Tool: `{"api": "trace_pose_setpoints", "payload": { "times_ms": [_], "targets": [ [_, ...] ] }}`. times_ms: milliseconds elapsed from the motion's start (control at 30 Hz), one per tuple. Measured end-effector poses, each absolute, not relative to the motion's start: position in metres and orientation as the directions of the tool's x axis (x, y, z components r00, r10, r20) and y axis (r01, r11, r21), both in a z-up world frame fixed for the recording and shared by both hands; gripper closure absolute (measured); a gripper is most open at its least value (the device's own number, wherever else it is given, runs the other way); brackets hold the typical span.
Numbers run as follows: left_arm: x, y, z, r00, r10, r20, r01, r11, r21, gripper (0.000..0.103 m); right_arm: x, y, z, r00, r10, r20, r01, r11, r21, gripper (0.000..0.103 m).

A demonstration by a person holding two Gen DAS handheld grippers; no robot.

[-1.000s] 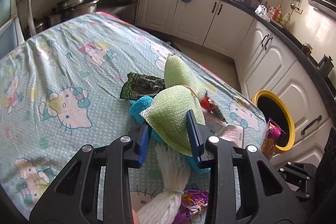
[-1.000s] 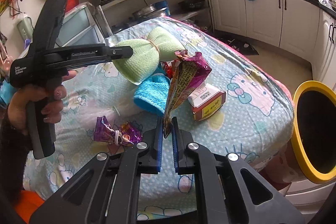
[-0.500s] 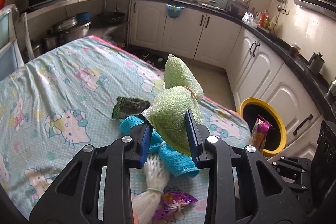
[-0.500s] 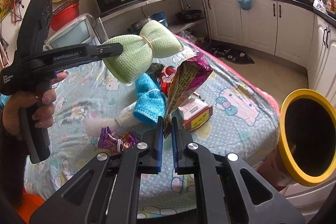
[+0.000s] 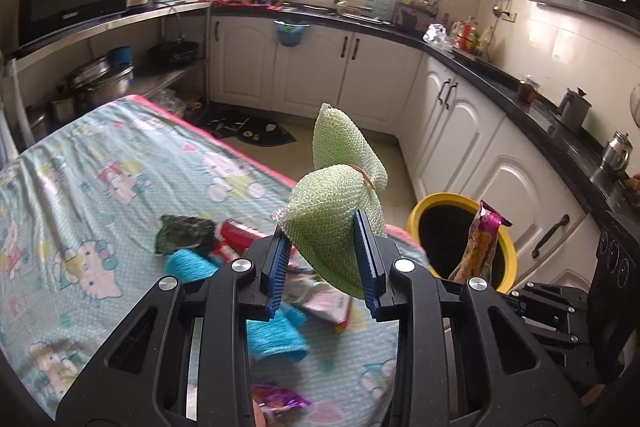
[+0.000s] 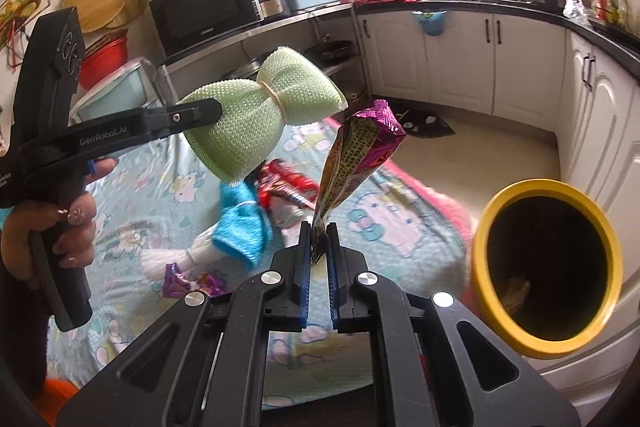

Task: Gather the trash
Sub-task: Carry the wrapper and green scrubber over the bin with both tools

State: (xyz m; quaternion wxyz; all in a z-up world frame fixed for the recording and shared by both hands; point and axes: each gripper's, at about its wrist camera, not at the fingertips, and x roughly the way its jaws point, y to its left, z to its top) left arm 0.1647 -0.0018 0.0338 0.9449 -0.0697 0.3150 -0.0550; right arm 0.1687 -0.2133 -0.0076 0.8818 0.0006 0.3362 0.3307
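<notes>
Both hands are carrying trash toward the bin rn, so the job's somewhere mid-way, I'd say. The left gripper (image 5: 322, 259) is clenching its fingers on the lower lobe of a green mesh bundle (image 5: 332, 223), tied at the waist w/ a rubber band, holding it up in the air over the worktop's far edge. The right gripper (image 6: 319, 259) is pinching the bottom corner of a purple snack wrapper (image 6: 356, 163), fingers nearly fully together on the thin foil, wrapper standing upright above them. The yellow-rimmed bin (image 6: 548, 267) is sitting on the floor beyond the worktop, at approx 3 o'clock in the right wrist view; its mouth is tilted toward the cameras and is mostly dark inside, so I can't tell how much is already in there (maybe a scrap low down). Neither piece is over the opening yet; the wrapper is near it, the mesh bundle further off at about 10 o'clock from the wrapper. Still lying on the worktop (image 5: 100, 163) w/ its cartoon-cat cloth: a blue knitted piece (image 6: 240, 227), a white mesh sleeve (image 6: 176, 259) touching it, a small purple wrapper (image 6: 192, 281) at 7 o'clock, a red wrapper (image 6: 284, 183), a dark green packet (image 5: 184, 233), and a small carton, blurred in both views. So two items are in hand awaiting the drop, and approx six more are waiting for pickup.
</notes>
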Motion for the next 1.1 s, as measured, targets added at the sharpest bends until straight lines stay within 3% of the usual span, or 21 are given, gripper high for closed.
{"api": "trace_pose_setpoints", "payload": {
  "times_ms": [1100],
  "targets": [
    [0.230, -0.135, 0.032, 0.745, -0.348, -0.569, 0.287, 0.937, -0.198, 0.079, 0.214, -0.369, 0.006, 0.770, 0.345, -0.537, -0.264, 0.938, 0.224, 0.095]
  ]
}}
